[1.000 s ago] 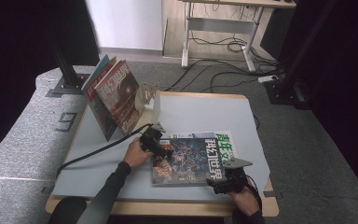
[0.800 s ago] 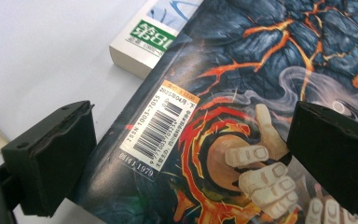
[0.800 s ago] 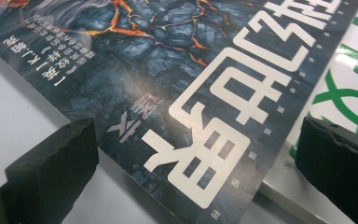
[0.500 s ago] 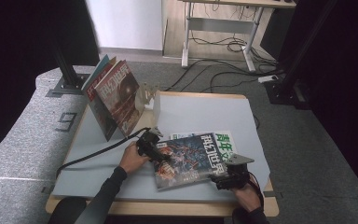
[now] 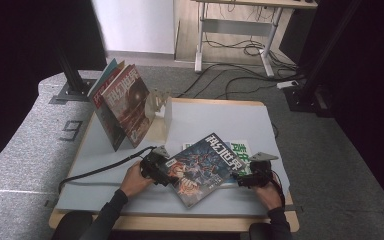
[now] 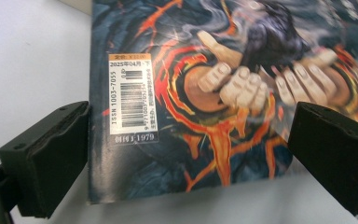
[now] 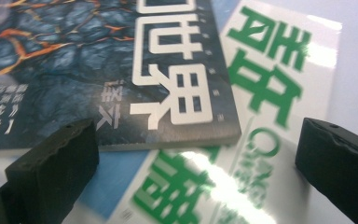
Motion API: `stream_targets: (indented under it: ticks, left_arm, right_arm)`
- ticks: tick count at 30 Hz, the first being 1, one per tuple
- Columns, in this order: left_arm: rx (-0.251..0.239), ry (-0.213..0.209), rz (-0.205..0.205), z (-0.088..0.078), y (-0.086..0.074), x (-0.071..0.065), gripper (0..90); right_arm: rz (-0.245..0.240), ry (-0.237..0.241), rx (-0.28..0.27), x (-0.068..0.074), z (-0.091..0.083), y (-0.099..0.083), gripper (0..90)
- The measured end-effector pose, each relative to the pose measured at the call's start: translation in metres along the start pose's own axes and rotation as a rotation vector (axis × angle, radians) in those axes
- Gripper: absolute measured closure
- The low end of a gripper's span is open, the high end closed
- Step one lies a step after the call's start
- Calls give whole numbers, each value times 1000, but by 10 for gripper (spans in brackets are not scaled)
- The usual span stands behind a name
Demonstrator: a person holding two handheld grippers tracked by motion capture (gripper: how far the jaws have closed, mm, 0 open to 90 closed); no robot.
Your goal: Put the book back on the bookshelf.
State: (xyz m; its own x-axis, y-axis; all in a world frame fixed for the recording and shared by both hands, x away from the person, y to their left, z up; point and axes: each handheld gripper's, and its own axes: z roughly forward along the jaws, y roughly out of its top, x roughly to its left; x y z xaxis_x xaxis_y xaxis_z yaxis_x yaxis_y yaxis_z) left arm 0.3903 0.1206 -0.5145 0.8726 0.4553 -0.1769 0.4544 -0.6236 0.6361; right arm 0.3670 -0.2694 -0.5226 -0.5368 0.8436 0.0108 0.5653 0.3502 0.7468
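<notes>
Change: dark magazine (image 5: 200, 167) has swung askew since a second ago, now lying diagonally over the green-lettered magazine (image 5: 244, 150); likely being shifted off it.
Left tongs (image 5: 156, 169): apart, astride its barcode corner.
Right tongs (image 5: 249, 179): apart, empty.
Surface: grey table (image 5: 220, 115); magazines upright in a rack (image 5: 162, 102); carpeted room.

Dark magazine (image 5: 202, 168): blue-black cover with orange swirls, a clenched fist, white title characters, barcode sticker near one corner. Closed, face up, turned askew on the table, lying partly over a glossy white magazine (image 5: 241, 150) with green lettering, flat beneath, showing at the right.
</notes>
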Motion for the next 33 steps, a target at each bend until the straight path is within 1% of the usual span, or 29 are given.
stream_targets:
  ticks: [3, 9, 12, 14, 16, 17, 19, 21, 22, 26, 28, 29, 31, 32, 33]
  left_arm:
    - [-12, -15, 3, -2, -6, -6, 4]
    - [-17, -71, 9, -6, -13, -18, 8]
    - [-24, -95, 4, -6, -15, -23, 7]
    - [-28, -99, 7, -6, -16, -24, 8]
    - [-30, -91, 11, -7, -17, -25, 17]
    - [-31, -90, 12, -7, -17, -25, 23]
    - [-33, -71, 8, -9, -17, -24, 20]
    - [-30, -37, 9, -11, -19, -24, 8]
    - [-28, -10, 2, -13, -21, -23, 0]
    - [-38, 13, 4, -18, -26, -23, 0]
    - [-50, 4, -3, -21, -27, -23, 0]
    - [-60, 14, 3, -22, -28, -23, 0]
    - [-76, 19, 36, -25, -30, -26, 64]
    - [-81, 20, 47, -26, -31, -27, 120]
    - [-81, 32, 52, -27, -32, -27, 166]
  right_arm:
    - [12, -13, 5, -7, 5, 5, 0]
    - [54, -11, 8, -24, 19, 16, 0]
    - [65, -24, 8, -29, 24, 21, 0]
    - [73, -25, 7, -32, 27, 23, 0]
    - [82, -19, 10, -33, 28, 23, 0]
    - [75, -30, 12, -32, 27, 22, 12]
    - [70, -36, 14, -32, 25, 22, 36]
    - [67, -43, 11, -32, 21, 22, 44]
    - [73, -42, 4, -32, 19, 22, 44]
    - [76, -34, -15, -30, 12, 24, 44]
    - [73, -29, -21, -28, 10, 25, 44]
    - [69, -27, -20, -27, 9, 25, 44]
    - [68, -23, -21, -25, 8, 26, 44]
    - [66, -21, -22, -24, 7, 26, 44]
    - [66, -18, -22, -24, 7, 26, 44]
